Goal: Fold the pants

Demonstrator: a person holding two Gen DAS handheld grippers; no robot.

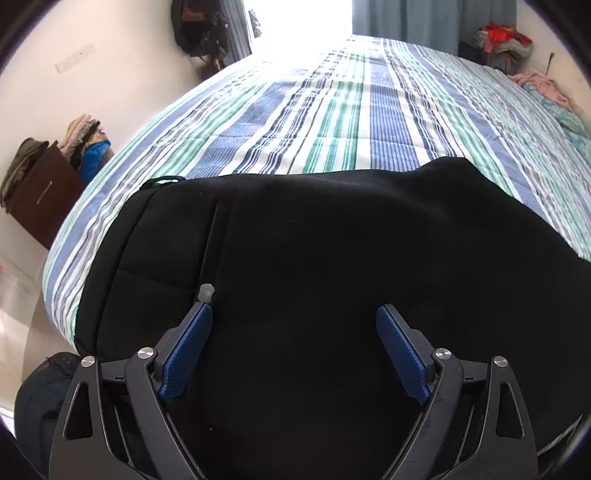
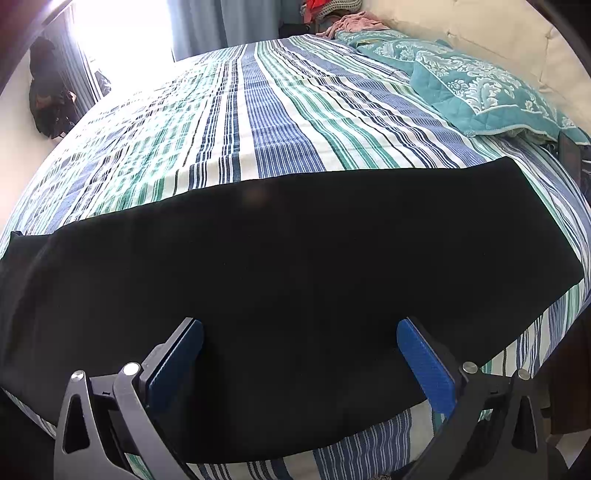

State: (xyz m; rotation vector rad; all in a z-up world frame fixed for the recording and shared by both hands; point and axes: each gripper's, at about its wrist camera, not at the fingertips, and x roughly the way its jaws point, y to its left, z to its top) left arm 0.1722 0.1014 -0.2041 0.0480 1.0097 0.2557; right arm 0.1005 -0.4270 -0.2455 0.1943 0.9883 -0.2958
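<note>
1. A bright bedroom: a window with blue curtains (image 1: 424, 18) sits behind the bed (image 1: 332, 110), whose blue, green and white striped cover gives a broad flat surface for folding. Clothes piles line the walls, and a teal quilt (image 2: 480, 88) is pushed to the far right edge, which keeps it clear of the work.

2. The pants (image 2: 295, 258) are black and lie flat along the near edge of the bed, stretched lengthwise from left to right. That placement likely keeps both ends within reach of someone standing at the bedside.

3. In the left wrist view the waist end shows, with a drawstring loop (image 1: 164, 180) at its far corner and a seam running down the cloth. The right wrist view shows a long straight band ending in a square edge at the right, so the legs seem to lie one over the other.

4. The left hand-held gripper (image 1: 295, 317) hangs over the waist end, jaws wide apart, nothing between them.

5. The right hand-held gripper (image 2: 299, 332) is equally spread above the leg portion, gripping nothing.

6. With both angled down at the cloth and empty, I judge a flat stage done and the next fold, end toward end, not yet begun.
</note>
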